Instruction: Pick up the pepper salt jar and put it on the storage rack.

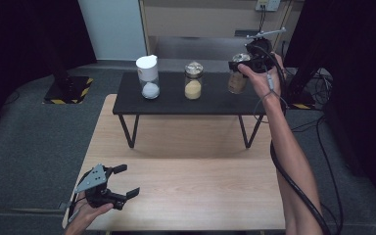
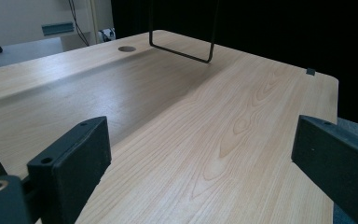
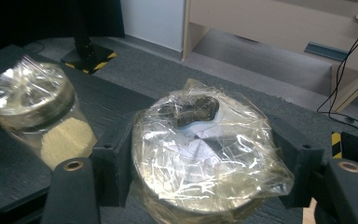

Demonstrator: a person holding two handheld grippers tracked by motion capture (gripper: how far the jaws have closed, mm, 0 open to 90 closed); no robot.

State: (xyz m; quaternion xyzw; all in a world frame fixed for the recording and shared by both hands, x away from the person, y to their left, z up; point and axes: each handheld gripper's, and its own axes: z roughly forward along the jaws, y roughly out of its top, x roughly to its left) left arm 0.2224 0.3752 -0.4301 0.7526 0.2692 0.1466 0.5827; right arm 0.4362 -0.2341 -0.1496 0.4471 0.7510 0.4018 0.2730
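While the right gripper clamped the film-covered brown jar at the shelf's three o'clock end, upright carriage suited it; the left gripper lay open, empty.

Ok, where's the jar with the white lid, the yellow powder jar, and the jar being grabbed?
White-lid jar (image 1: 147,76): high view, on its glass side.
Yellow powder jar (image 1: 193,82): high view, on its glass body.
Grabbed jar (image 3: 205,149): right gripper view, on its plastic-wrapped top.
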